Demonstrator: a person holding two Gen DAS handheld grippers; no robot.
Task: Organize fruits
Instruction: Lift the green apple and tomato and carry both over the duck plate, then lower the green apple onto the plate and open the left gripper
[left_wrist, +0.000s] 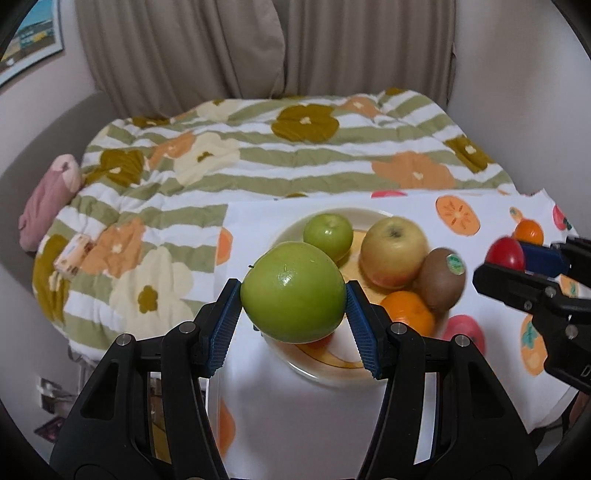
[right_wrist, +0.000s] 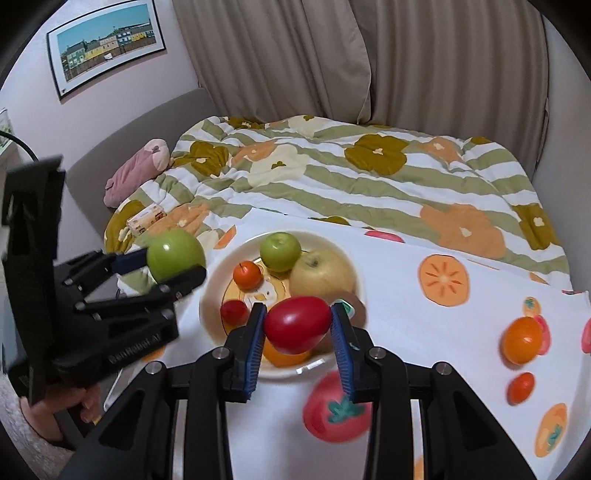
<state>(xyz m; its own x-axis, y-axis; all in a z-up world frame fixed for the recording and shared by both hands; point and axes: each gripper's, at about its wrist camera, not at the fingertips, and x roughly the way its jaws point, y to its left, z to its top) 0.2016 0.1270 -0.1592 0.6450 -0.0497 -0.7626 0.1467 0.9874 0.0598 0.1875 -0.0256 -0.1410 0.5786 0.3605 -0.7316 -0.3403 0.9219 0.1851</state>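
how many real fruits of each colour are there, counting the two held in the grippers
green apples: 2
yellow apple: 1
brown kiwi: 1
red fruits: 2
orange fruits: 4
total: 10

**Fruit-print cloth over the bench, bed behind**

The bench (right_wrist: 424, 332) wears a white cloth (right_wrist: 406, 266) printed with persimmons and tomatoes. A pale plate (right_wrist: 214, 295) sits directly on it, toward the left. Off to the right, two oranges lie on the cloth: a larger orange (right_wrist: 522, 339) and, just beside it, a smaller orange (right_wrist: 521, 387). Behind, the bed (left_wrist: 88, 110) carries a striped floral quilt (left_wrist: 258, 147), with a pink cushion (left_wrist: 48, 199) and a small box (left_wrist: 74, 254) on it.
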